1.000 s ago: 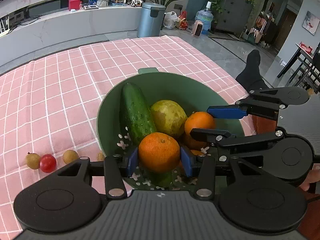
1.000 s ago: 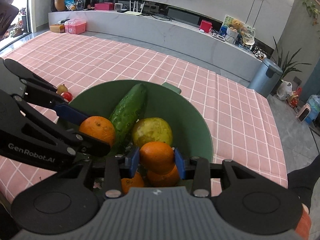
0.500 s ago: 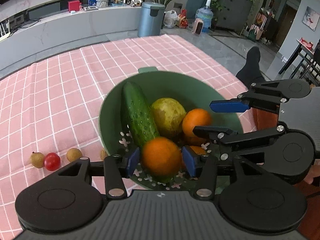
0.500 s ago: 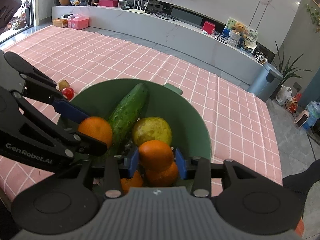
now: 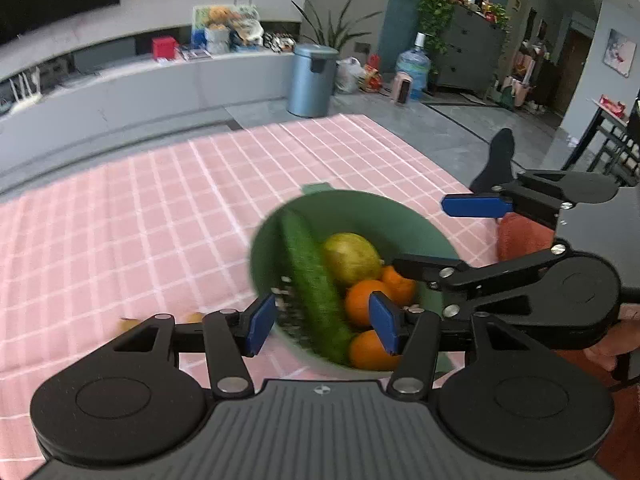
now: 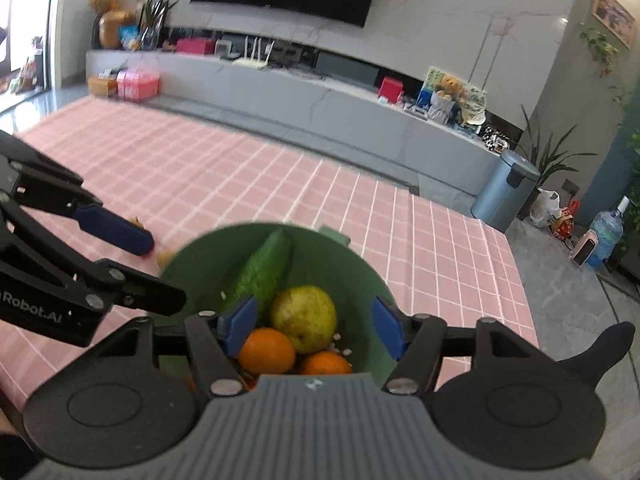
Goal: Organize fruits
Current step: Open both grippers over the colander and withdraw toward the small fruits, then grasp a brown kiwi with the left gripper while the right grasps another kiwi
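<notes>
- The left gripper point(image 5: 322, 328) fills the bottom of the left wrist view; its jaws have just been opening and now stand apart, the blue fingers point(image 5: 259, 324) pressing on nothing. Between them, lower down, show the near rim of the bowl and the end of the cucumber.
- The right gripper point(image 6: 314, 326) sits low in the right wrist view; its jaws too have just been opening, and its blue fingers point(image 6: 239, 324) are spread clear of the fruit beneath.
- The green bowl point(image 5: 384, 216) stands on the bench point(image 5: 160, 220), which wears a pink checked cloth, at lower centre-right of the left view.
- Inside the bowl, a cucumber point(image 5: 314, 284) lies lengthwise along its left side, and a yellow-green pear point(image 5: 350, 258) rests just right of it.
- Three oranges point(image 5: 364, 300) sit in the near part of the bowl, below and right of the pear; the right view shows two of them clearly.
- Small fruits point(image 5: 194, 317) lie blurred on the cloth left of the bowl, partly hidden by the left gripper.
- A blue-grey bin point(image 6: 506, 190) stands on the floor beyond the bench.
</notes>
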